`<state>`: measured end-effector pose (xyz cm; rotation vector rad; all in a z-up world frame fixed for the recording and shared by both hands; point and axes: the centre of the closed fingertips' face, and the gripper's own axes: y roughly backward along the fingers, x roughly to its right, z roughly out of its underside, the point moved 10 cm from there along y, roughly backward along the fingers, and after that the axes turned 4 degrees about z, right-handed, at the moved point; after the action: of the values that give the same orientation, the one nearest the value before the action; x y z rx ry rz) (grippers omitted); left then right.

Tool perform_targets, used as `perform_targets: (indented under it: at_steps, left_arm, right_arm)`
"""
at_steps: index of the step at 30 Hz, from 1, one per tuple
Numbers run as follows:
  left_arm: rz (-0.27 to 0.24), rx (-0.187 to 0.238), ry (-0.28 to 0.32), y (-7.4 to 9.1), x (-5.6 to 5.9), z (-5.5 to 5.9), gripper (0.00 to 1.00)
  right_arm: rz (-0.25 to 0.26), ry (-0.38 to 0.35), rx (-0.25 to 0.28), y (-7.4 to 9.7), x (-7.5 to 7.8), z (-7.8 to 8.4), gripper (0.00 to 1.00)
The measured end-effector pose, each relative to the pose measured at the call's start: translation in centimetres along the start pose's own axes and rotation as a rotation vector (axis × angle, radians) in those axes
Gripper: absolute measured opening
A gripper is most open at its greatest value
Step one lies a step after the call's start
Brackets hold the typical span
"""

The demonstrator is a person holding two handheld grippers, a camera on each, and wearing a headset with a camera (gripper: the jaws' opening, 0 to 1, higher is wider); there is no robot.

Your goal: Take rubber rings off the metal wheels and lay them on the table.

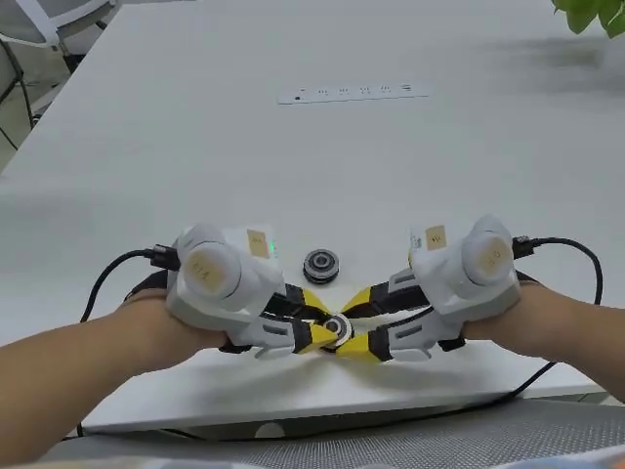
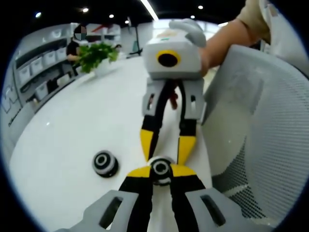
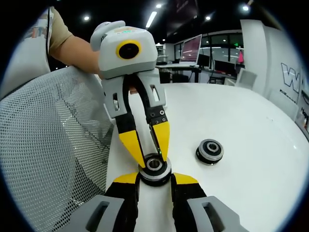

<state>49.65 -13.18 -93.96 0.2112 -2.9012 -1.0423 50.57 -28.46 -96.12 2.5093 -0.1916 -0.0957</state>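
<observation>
Pinching wheel [image 1: 335, 329]: left gripper [image 2: 161, 172], right gripper [image 3: 155, 178]

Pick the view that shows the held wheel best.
Right gripper view: the held wheel sits large and sharp, hub and rim plain. Left gripper view shows it smaller and blurrier; head view, tiny and half hidden.

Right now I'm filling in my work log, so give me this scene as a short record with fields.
held wheel: gripped from both sides, near the front edge of the table
left claw: shut on held wheel
right claw: shut on held wheel
second wheel: lying loose on the table, beyond the claws
rubber ring: dark band on held wheel, not off yet
</observation>
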Motion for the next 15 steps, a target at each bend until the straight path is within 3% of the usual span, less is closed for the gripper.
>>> perform_targets:
  at_steps: [8,15]
  left_arm:
    - [0.0,0.002,0.003,0.02,0.01,0.06,0.13]
    - [0.0,0.003,0.004,0.03,0.01,0.06,0.13]
  right_arm:
    - [-0.004,-0.051,0.005,0.53,0.24,0.43,0.16]
    - [-0.004,-0.05,-0.002,0.64,0.24,0.43,0.13]
